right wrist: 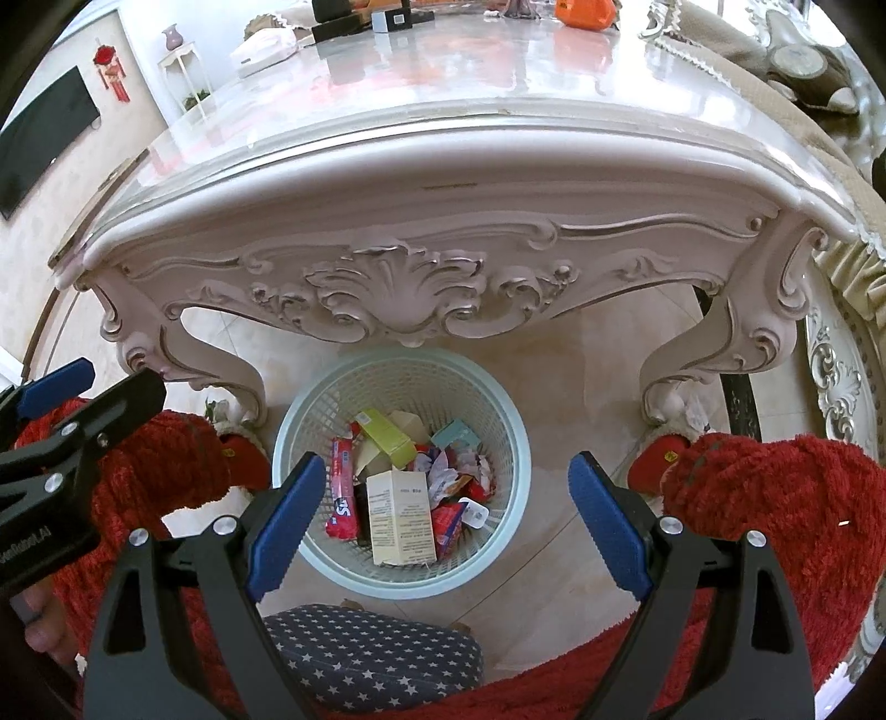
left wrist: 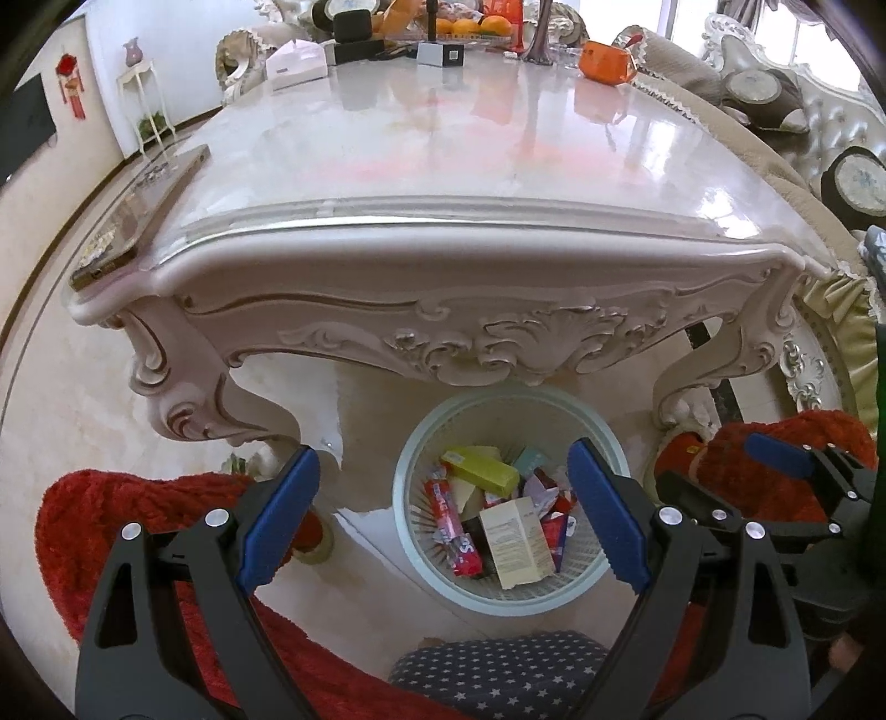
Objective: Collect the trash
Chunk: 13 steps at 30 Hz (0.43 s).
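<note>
A pale mesh waste basket [left wrist: 410, 531] [right wrist: 487, 399] stands on the floor under the front edge of an ornate white table [left wrist: 443, 260] [right wrist: 432, 183]. It holds several pieces of trash: a white carton [left wrist: 515, 540] [right wrist: 400, 518], a yellow-green box [left wrist: 479, 468] [right wrist: 387, 437], a red wrapper [left wrist: 451, 523] [right wrist: 342, 487] and crumpled papers. My left gripper [left wrist: 443, 515] hangs open above the basket with nothing between its blue pads. My right gripper [right wrist: 446, 518] is also open and empty over the basket. Each gripper shows at the edge of the other's view.
Red fuzzy-clad legs [left wrist: 111, 531] [right wrist: 775, 498] flank the basket, with a star-patterned cushion [left wrist: 498, 675] [right wrist: 365, 659] at the bottom. The far tabletop carries oranges [left wrist: 476, 25], an orange bag [left wrist: 603, 61], boxes and a pink tissue box [left wrist: 296, 63]. A sofa [left wrist: 803, 111] stands at right.
</note>
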{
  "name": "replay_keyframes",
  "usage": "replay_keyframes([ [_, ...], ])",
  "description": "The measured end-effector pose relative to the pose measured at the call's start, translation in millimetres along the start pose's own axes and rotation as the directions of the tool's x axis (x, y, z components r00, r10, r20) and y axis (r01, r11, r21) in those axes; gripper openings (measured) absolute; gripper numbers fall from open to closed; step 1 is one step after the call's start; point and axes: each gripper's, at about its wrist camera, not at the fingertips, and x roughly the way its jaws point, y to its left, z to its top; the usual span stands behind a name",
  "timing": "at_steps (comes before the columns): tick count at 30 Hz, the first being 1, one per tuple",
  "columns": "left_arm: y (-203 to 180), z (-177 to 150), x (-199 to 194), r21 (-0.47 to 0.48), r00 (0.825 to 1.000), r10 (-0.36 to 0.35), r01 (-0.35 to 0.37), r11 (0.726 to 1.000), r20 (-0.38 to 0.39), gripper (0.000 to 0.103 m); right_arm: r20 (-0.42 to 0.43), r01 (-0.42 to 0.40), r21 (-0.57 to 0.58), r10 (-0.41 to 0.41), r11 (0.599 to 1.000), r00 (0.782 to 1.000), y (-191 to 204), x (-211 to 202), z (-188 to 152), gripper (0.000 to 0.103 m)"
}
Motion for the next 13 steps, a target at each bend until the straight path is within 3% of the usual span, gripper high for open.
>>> replay_keyframes([
  [4,-0.1,-1.0,-1.2,0.002,0.999,0.031,-0.031,1.000,0.022,0.088,-0.002,0.000,0.002,0.000,1.000,1.000,0.8,0.5,0.2,0.085],
  [13,-0.9,-0.9,3.5,0.010,1.000,0.009,-0.009,1.000,-0.008,0.088,-0.003,0.002,0.000,-0.002,1.000,1.000,-0.8,1.0,0.0,0.085],
])
